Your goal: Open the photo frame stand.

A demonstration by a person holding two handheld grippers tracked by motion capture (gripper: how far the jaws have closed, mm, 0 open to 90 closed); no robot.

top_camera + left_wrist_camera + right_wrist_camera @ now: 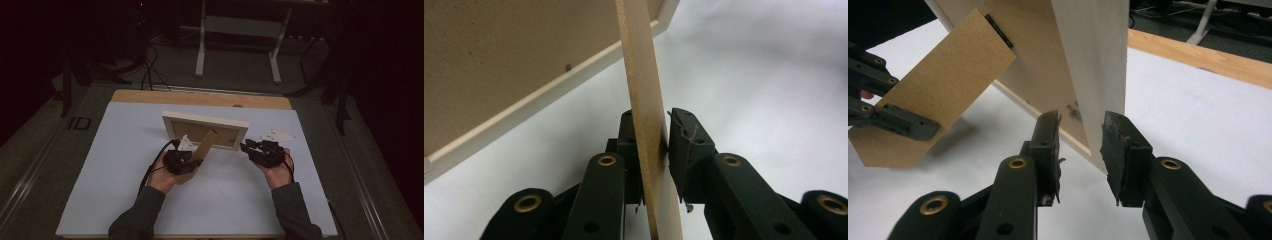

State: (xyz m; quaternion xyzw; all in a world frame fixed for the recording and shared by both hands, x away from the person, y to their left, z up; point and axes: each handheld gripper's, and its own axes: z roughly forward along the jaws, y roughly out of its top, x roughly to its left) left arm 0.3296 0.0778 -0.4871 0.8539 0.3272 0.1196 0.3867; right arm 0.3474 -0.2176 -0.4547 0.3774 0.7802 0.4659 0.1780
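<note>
One picture frame (205, 129) of pale painted wood stands upright near the middle of the white counter (125, 165), its flat brown fibreboard back facing the person. One stiff, rough-faced fibreboard stand leg (202, 150) slants down from that back. The left gripper (663, 145), matte black with brass rivets, has its jaws pressed on the leg's thin edge. The right gripper (1080, 142) holds its jaws narrowly apart around the frame's smooth side edge, not gripping it. Two white paper scraps (277, 135) lie behind.
</note>
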